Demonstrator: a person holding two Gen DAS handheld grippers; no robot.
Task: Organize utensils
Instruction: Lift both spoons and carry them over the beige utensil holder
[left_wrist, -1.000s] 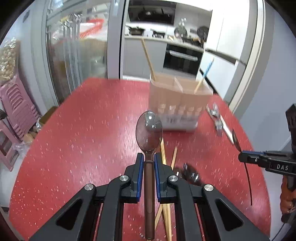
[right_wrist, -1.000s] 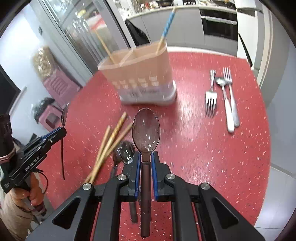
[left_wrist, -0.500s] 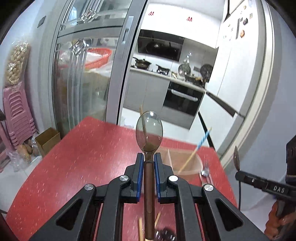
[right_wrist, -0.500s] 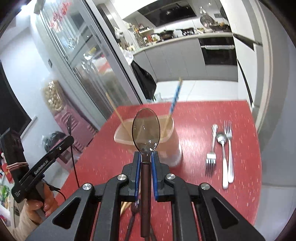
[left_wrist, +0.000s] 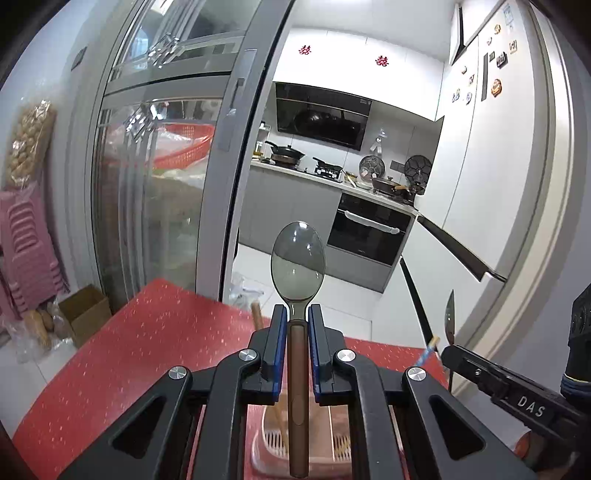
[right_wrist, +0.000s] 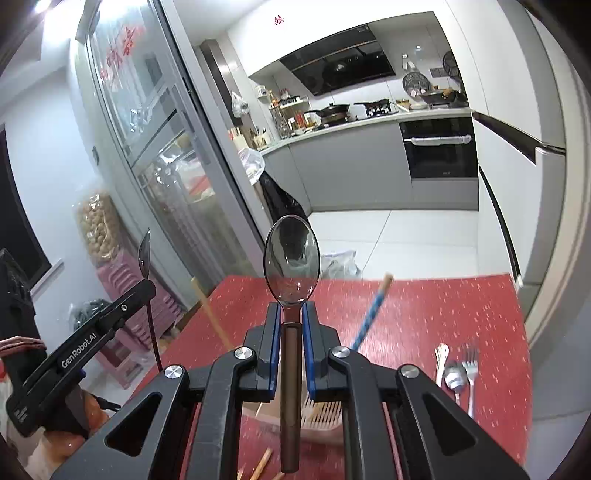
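Note:
My left gripper (left_wrist: 297, 317) is shut on the brown handle of a spoon (left_wrist: 297, 262), bowl pointing up and away. My right gripper (right_wrist: 291, 314) is shut on a matching spoon (right_wrist: 291, 258) the same way. Both are raised above the red table (left_wrist: 129, 350). The tan utensil holder (left_wrist: 273, 443) lies low between the left fingers, and the holder (right_wrist: 321, 417) sits under the right gripper too. A wooden chopstick (right_wrist: 210, 314) and a blue striped chopstick (right_wrist: 369, 314) stand in it. Each gripper appears edge-on in the other's view, the right one (left_wrist: 448, 354) and the left one (right_wrist: 147, 288).
Two forks and a metal spoon (right_wrist: 454, 373) lie on the table at the right. Loose wooden chopsticks (right_wrist: 258, 465) lie near the front edge. Beyond the table are a glass sliding door (left_wrist: 155, 184), stacked pink stools (left_wrist: 26, 251) and the kitchen counter (right_wrist: 351, 125).
Both grippers rose with their spoons and tilted upward while closing in on the holder. It went from ahead on the table to low under the jaws.

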